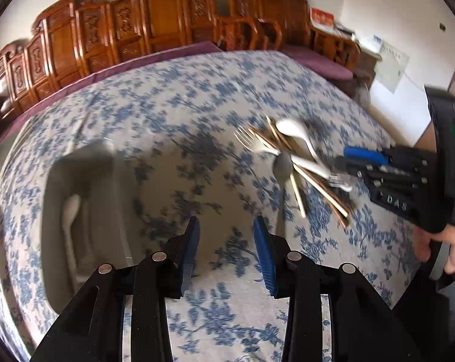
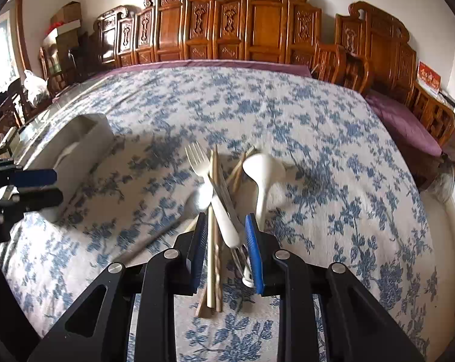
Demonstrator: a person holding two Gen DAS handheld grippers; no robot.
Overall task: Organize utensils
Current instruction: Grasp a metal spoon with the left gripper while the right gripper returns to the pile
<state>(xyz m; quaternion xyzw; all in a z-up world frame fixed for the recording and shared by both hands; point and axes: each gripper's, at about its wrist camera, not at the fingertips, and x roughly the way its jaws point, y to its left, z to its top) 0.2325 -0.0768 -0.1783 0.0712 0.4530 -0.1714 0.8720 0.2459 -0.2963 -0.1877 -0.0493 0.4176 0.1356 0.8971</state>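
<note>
A: Utensils [image 2: 224,199] are lying heaped right under the right gripper [image 2: 224,229], handles running along its fingers; jaws parted, clamping nothing.

B: Left gripper [image 1: 226,232] is hovering released, farther off, beside the tray [image 1: 85,163].

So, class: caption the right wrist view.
Right tool open over a pile of utensils on the floral tablecloth.
</note>
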